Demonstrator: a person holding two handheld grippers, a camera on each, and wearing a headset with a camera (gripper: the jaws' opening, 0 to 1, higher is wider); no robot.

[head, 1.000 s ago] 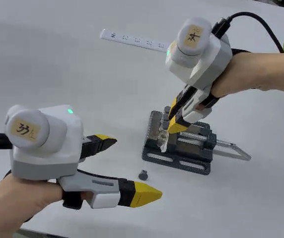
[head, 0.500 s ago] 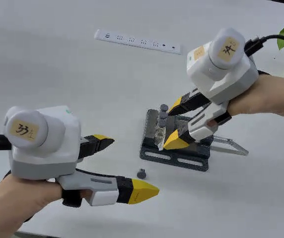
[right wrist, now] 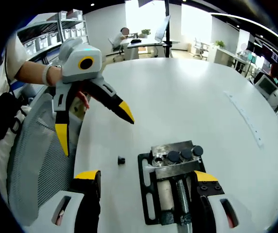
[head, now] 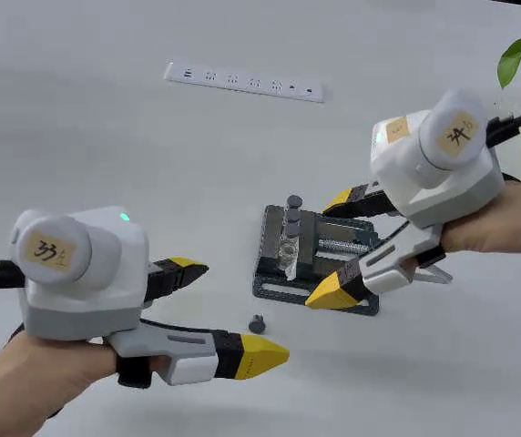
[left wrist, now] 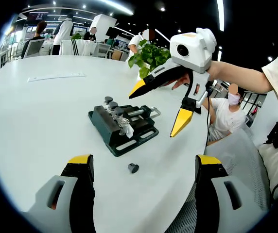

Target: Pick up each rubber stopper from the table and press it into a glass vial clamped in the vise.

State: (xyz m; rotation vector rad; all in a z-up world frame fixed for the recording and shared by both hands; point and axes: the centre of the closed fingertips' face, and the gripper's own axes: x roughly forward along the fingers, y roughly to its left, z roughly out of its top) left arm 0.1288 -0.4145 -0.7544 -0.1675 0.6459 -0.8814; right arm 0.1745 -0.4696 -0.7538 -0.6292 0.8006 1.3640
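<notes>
Lower left of the head view: left gripper (head: pixel 242 309), hand-held, jaws wide apart, nothing between them.
Just beyond its yellow tips: one loose rubber stopper (head: pixel 257 323), dark grey, on the white table (head: pixel 106 146), just in front of the vise.
Centre: black vise (head: pixel 274 288). It clamps a row of glass vials; three carry stoppers (head: pixel 291 216), and the nearest vial (head: pixel 286 259) looks uncapped.
Centre right: right gripper (head: pixel 324 252), held above the vise's right side, jaws spread open and empty.
Upper centre: white power strip (head: pixel 242 80), flat on the table.
Upper right corner: green plant leaves (head: pixel 520 59).
</notes>
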